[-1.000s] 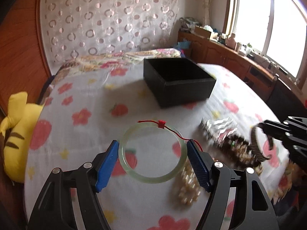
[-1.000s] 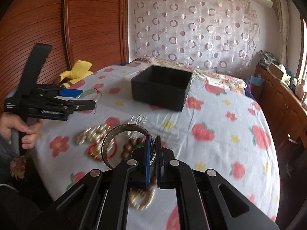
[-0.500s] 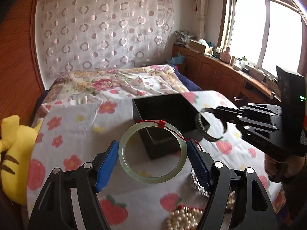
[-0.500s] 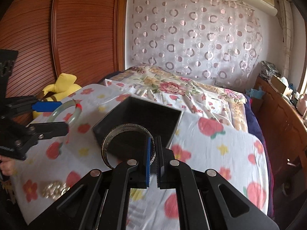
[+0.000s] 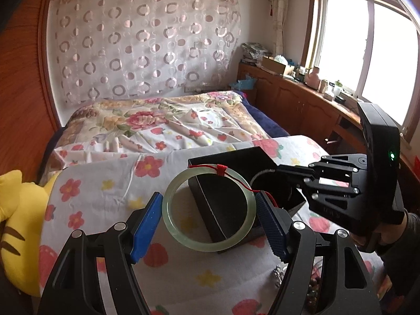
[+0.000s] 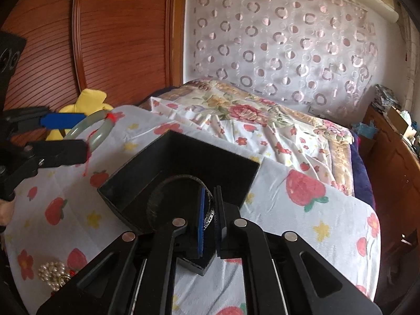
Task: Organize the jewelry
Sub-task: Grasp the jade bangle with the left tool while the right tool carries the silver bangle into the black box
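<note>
The jade bangle, pale green with a red cord tied round it, is clamped across its width between the blue pads of the left gripper, whose jaws stand wide on it. It hangs above the near-left corner of the black box. The right gripper has its jaws nearly shut on the rim of a dark metal bangle, held over the open interior of the black box. The box rests on a strawberry-print cloth. A heap of pearl beads lies on the cloth, well apart from the box, near its left front side.
</note>
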`<state>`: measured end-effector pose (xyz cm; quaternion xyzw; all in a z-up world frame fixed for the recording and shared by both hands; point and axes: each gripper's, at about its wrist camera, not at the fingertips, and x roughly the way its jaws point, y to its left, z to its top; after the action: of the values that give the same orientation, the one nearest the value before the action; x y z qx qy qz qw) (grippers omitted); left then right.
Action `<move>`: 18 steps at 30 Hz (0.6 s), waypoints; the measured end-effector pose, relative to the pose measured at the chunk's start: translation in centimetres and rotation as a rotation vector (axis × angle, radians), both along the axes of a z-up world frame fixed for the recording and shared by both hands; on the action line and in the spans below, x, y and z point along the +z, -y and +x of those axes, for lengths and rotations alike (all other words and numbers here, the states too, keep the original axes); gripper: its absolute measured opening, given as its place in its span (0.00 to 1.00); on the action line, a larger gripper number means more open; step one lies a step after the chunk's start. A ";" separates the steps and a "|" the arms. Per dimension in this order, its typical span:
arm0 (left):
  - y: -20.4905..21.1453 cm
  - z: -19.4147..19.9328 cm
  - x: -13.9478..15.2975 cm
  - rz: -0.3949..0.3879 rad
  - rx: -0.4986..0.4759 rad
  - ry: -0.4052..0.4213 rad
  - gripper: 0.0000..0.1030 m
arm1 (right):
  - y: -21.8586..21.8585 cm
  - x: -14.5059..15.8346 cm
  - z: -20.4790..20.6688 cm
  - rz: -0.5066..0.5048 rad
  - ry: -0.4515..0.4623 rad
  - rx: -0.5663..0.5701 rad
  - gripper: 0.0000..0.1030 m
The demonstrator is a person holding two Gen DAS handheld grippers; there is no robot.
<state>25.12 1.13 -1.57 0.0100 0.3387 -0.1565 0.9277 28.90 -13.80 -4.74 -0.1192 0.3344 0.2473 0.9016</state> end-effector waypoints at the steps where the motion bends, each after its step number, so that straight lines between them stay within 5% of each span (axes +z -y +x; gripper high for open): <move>1: 0.2 0.4 -0.1 0.001 -0.002 -0.003 0.67 | -0.1 0.0 0.1 0.000 0.000 0.006 0.08; 18: 4.6 4.8 -2.5 0.049 -0.096 -0.043 0.67 | 4.3 2.6 -1.9 0.040 0.052 -0.061 0.08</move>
<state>29.94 -3.50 -4.10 0.0454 0.3612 -0.1925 0.9113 26.96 -18.15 -2.18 -0.0974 0.3095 0.2229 0.9193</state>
